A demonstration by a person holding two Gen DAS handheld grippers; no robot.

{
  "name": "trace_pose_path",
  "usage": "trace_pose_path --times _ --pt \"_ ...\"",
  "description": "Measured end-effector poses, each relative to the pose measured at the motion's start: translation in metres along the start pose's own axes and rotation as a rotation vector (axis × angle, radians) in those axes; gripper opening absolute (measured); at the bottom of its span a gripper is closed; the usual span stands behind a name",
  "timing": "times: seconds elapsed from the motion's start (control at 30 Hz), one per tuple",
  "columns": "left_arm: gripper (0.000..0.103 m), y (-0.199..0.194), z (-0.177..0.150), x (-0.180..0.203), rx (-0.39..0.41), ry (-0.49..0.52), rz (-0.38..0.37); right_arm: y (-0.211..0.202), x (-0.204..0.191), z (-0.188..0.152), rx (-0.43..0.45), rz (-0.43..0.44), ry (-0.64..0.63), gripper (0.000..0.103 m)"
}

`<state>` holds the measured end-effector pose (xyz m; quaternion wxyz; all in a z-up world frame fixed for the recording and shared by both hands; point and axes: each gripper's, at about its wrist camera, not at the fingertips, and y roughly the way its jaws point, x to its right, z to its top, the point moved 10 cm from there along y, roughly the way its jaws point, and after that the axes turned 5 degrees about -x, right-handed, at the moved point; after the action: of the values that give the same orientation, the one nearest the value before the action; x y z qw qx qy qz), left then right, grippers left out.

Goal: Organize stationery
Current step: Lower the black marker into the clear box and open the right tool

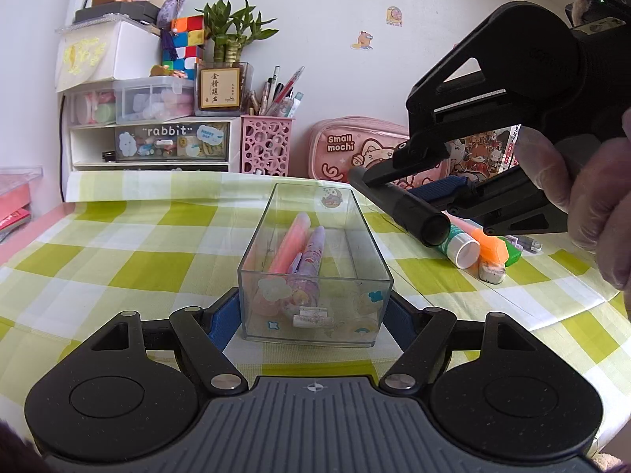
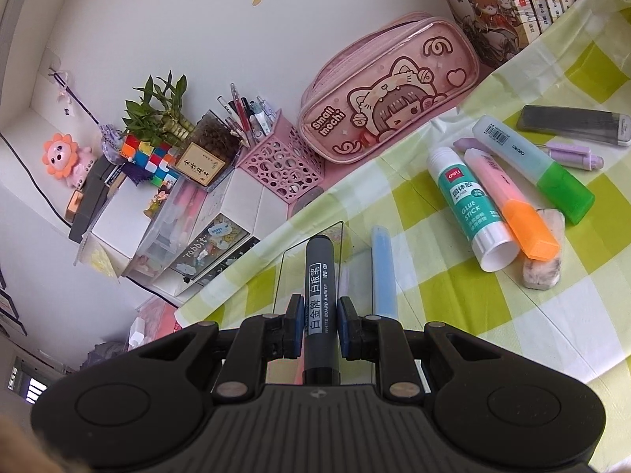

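The left tool (image 1: 313,315) is clamped on the near end of the clear box (image 1: 315,260), steadying it on the table (image 1: 118,260); a pink highlighter (image 1: 288,244) and a purple pen (image 1: 311,256) lie lengthwise inside. The right tool (image 2: 319,327) pinches a black whiteboard marker (image 2: 320,295), its long axis in line with the fingers. The box lies left of and below this marker, so the right hand is nearer. A glue stick (image 2: 469,205) and an orange highlighter (image 2: 512,205) wait on the table to the right.
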<state>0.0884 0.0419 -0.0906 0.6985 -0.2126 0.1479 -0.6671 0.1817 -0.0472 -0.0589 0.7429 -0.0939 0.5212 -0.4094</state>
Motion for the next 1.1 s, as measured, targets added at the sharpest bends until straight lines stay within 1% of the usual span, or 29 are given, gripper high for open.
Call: trace_pose_path --times 0.2,0.47,0.73,0.9,1.1 --pt "0.074 0.000 0.000 0.000 0.000 0.000 0.000 0.008 0.001 0.003 0.017 -0.022 0.027 0.021" --pt "0.074 0.000 0.000 0.000 0.000 0.000 0.000 0.016 0.002 0.003 0.025 -0.060 0.014 0.021" --pt "0.074 0.000 0.000 0.000 0.000 0.000 0.001 0.019 0.004 0.003 0.017 -0.063 0.025 0.021" --pt "0.074 0.000 0.000 0.000 0.000 0.000 0.000 0.019 0.006 0.003 0.013 -0.048 0.046 0.022" --pt "0.074 0.000 0.000 0.000 0.000 -0.001 0.000 0.016 0.001 0.003 0.021 -0.044 0.019 0.022"
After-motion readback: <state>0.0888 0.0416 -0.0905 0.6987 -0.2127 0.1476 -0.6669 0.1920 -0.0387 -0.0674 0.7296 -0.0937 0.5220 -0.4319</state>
